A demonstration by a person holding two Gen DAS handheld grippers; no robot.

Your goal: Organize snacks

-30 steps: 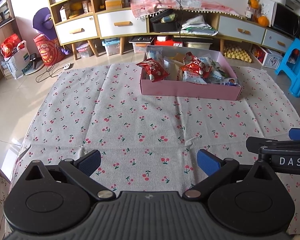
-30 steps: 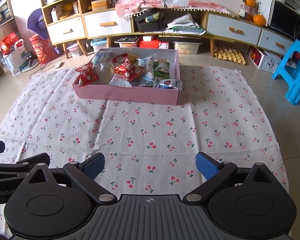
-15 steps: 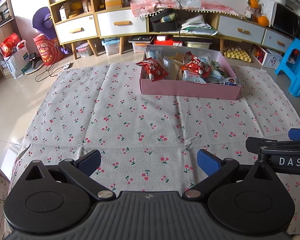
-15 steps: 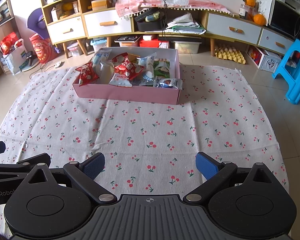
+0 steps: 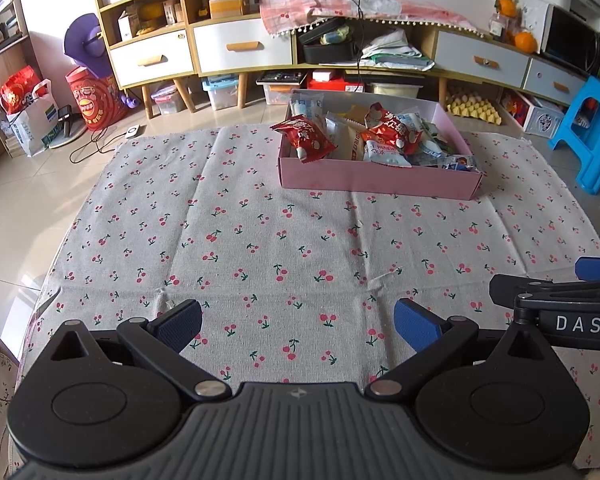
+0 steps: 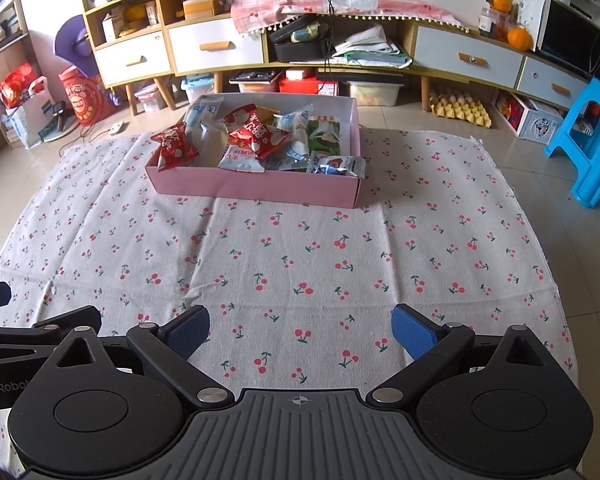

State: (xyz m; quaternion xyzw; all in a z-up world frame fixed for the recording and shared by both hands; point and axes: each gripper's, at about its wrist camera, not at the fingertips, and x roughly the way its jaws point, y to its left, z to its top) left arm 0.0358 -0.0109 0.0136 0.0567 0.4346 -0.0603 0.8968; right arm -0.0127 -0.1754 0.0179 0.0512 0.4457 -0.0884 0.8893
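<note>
Both tongs, left (image 5: 298, 326) and right (image 6: 300, 326), apart, empty | pink box (image 6: 256, 189) heaped with crinkled snack packets (image 6: 256, 136)

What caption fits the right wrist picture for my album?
Open right gripper hovers over a cherry-print cloth, facing a pink box full of snack packets.

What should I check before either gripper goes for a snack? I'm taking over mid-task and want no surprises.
1. Left gripper open and empty: ok, fingers spread, nothing between them.
2. Right gripper open and empty: ok.
3. Pink box sits flat on the cherry cloth: ok.
4. Snacks all inside the box: not ok, the red packet hangs over the left wall and the blue-silver packet over the front rim.
5. Path across the cloth to the box free of objects: ok.
6. Grippers apart from each other: ok, side by side, not touching.
</note>
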